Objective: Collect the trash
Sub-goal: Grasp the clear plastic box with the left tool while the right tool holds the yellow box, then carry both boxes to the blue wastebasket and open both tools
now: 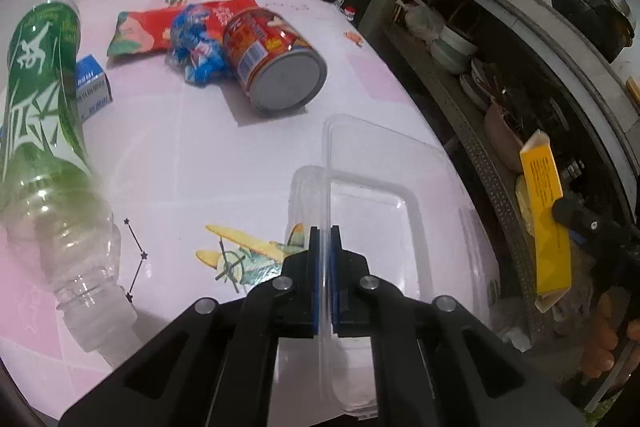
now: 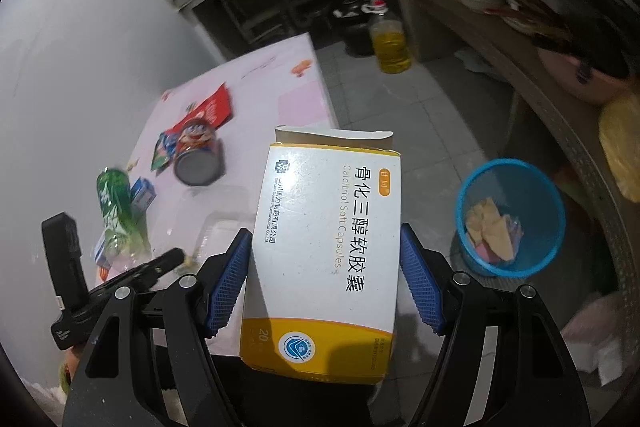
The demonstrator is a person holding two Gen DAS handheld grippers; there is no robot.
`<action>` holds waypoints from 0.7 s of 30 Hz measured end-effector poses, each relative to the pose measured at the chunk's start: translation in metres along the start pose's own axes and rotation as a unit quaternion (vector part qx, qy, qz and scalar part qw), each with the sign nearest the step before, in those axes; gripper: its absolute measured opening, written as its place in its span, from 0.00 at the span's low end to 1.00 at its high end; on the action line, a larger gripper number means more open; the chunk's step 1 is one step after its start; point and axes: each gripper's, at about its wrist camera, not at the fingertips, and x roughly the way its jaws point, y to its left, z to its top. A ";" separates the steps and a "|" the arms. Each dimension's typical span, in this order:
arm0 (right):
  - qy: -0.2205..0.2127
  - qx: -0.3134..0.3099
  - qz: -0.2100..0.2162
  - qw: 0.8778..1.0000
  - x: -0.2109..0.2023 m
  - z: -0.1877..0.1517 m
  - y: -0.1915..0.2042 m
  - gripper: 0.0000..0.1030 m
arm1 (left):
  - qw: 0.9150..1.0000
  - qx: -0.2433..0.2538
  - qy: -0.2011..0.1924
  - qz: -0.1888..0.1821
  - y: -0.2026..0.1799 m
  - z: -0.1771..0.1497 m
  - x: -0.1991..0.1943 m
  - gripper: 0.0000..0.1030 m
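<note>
right gripper is pinching the box lengthwise, bin sitting at 2 o'clock; left gripper clamping the tray rim

white-and-yellow medicine box, blue bin, green bottle

Clear glossy plastic tray showing, matt cardboard med box w/ smooth face, can w/ dull metal base, blue plastic mesh bin, ribbed blue pads
</note>
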 end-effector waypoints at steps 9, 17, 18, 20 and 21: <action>-0.056 0.088 -0.039 0.994 -0.039 -0.008 -0.070 0.66 | 0.998 0.044 -0.024 -0.037 -0.053 0.027 -0.006 0.03; -0.059 0.166 -0.074 0.982 -0.035 -0.024 -0.143 0.66 | 0.978 0.195 0.023 -0.072 -0.188 0.072 0.050 0.03; -0.056 0.174 -0.075 0.980 -0.030 -0.025 -0.151 0.66 | 0.974 0.213 0.036 -0.064 -0.203 0.075 0.065 0.03; -0.044 0.197 -0.086 0.976 -0.013 -0.026 -0.175 0.66 | 0.961 0.264 0.073 -0.038 -0.239 0.078 0.105 0.03; -0.039 0.201 -0.094 0.974 -0.003 -0.026 -0.184 0.66 | 0.955 0.282 0.089 -0.024 -0.252 0.079 0.124 0.03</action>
